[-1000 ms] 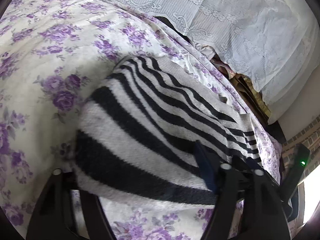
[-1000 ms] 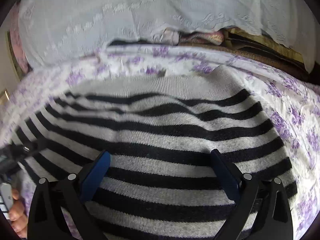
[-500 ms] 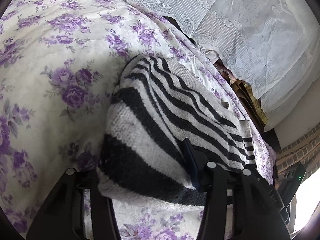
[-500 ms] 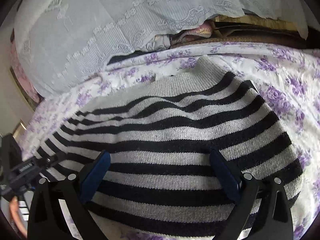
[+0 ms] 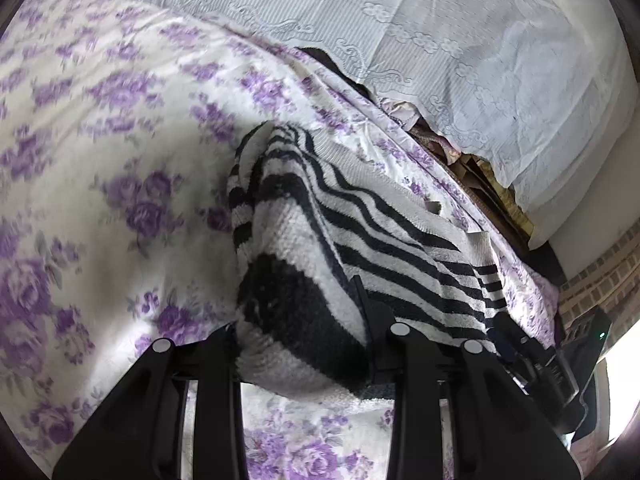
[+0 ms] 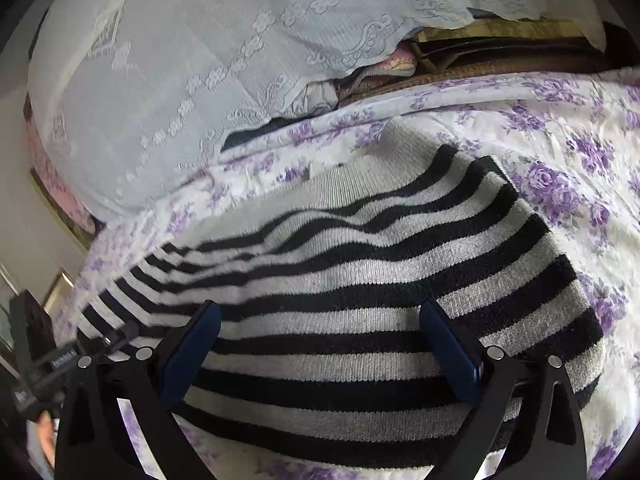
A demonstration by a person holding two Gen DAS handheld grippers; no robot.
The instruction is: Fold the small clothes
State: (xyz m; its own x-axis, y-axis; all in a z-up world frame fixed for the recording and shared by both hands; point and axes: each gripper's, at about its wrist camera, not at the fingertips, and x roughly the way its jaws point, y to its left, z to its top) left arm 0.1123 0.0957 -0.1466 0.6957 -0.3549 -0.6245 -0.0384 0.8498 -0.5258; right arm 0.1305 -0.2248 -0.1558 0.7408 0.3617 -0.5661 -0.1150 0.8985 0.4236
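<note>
My left gripper (image 5: pixel 304 344) has just been closing; it now pinches a bunched edge of the striped knit sweater (image 5: pixel 360 240), so that side can lift for a fold. The sweater lies on the floral bedsheet (image 5: pixel 100 140), near the lace-covered pile (image 5: pixel 440 40). My right gripper (image 6: pixel 320 352) hovers above the sweater's flat middle, jaws spread, gripping nothing.

sweater (image 6: pixel 360 280): fuzzy knit (wool, perhaps) | bedsheet (image 5: pixel 100 140): smooth printed cloth | fingers (image 6: pixel 448 352): matt plastic
</note>
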